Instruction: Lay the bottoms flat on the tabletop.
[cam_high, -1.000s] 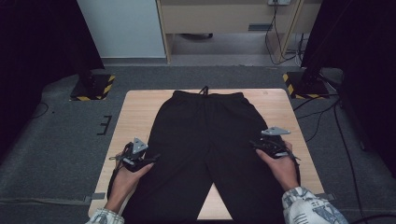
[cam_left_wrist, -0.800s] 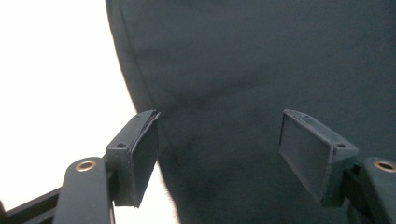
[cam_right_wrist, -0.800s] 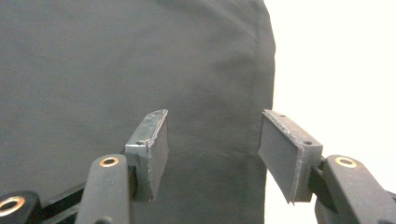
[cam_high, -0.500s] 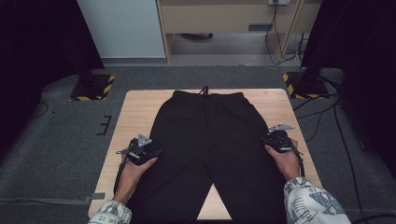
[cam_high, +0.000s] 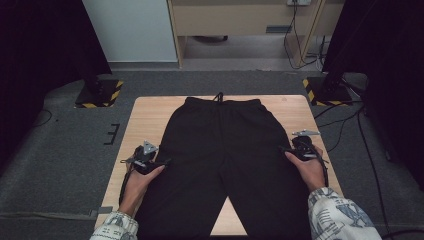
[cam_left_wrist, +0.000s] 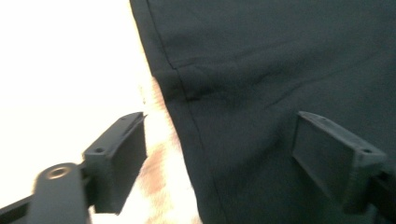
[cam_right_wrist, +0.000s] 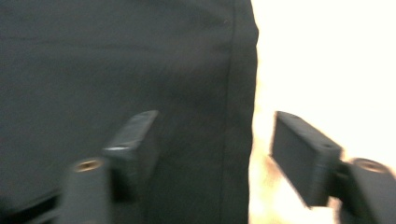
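Black trousers (cam_high: 220, 160) lie flat, unfolded; left gripper (cam_high: 162, 162) and right gripper (cam_high: 284, 149) just opened, straddling the side seams, gripping nothing yet.

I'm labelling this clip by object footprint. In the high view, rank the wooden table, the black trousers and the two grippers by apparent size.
1. wooden table
2. black trousers, which cover much of its top
3. left gripper and right gripper: both small and look alike, so no ranking between them.
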